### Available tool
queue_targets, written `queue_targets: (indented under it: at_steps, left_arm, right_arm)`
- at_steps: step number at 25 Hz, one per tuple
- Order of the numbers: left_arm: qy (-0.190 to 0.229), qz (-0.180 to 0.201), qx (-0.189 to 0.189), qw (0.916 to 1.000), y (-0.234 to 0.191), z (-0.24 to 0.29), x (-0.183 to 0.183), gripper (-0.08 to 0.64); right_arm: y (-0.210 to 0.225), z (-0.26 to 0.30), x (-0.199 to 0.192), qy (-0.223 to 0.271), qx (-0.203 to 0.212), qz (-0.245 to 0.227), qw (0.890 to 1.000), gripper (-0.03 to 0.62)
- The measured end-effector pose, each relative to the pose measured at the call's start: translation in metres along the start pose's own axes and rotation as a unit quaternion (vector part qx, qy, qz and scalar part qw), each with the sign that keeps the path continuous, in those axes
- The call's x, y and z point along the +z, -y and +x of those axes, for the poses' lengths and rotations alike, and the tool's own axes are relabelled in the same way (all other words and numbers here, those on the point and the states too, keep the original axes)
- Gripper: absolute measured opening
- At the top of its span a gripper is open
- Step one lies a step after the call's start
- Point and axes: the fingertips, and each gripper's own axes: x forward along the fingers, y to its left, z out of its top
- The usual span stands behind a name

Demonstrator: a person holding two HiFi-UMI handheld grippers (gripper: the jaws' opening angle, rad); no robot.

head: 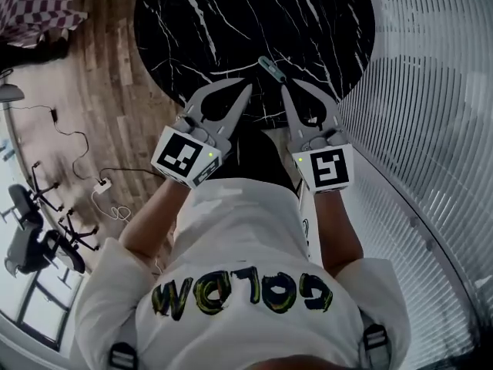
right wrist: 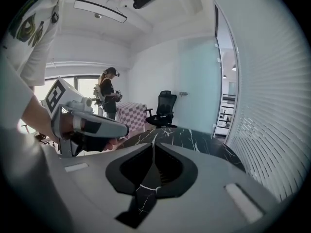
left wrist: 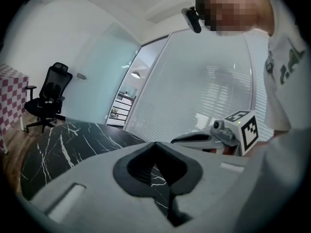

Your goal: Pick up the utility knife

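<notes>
Knife, slim and grey-green, lies on the round black table near its closer edge, just beyond the two gripper tips and between them. In the head view, left gripper and right gripper are side by side over that edge, their tips angled toward each other and neither touching the knife. In its own view the left gripper has its jaws closed, tips meeting with nothing between them. The right gripper has its jaws a thin slit apart — only the marbled tabletop shows through. A chair stands past the table, and a second person stands further back by a checked cloth.
</notes>
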Motion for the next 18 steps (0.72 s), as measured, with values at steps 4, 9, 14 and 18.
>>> queue_targets:
  at_steps: [4,9,14,18]
  left_arm:
    - [-0.008,-0.002,-0.001,1.0,-0.01,0.011,-0.012,0.005]
    - [-0.016,-0.004,-0.004,0.9999,-0.022,0.027,-0.027,0.005]
    - [-0.03,-0.012,-0.005,0.9995,-0.035,0.042,-0.056,0.005]
    - [-0.044,-0.021,-0.006,0.9988,-0.042,0.049,-0.083,0.005]
  right_arm:
    - [0.006,0.013,-0.019,-0.021,0.0,0.007,1.0,0.031]
    - [0.012,0.03,-0.044,-0.052,0.009,0.012,0.999,0.061]
    - [0.013,0.049,-0.076,-0.079,0.022,0.011,0.997,0.077]
    - [0.012,0.062,-0.106,-0.108,0.03,0.016,0.994,0.098]
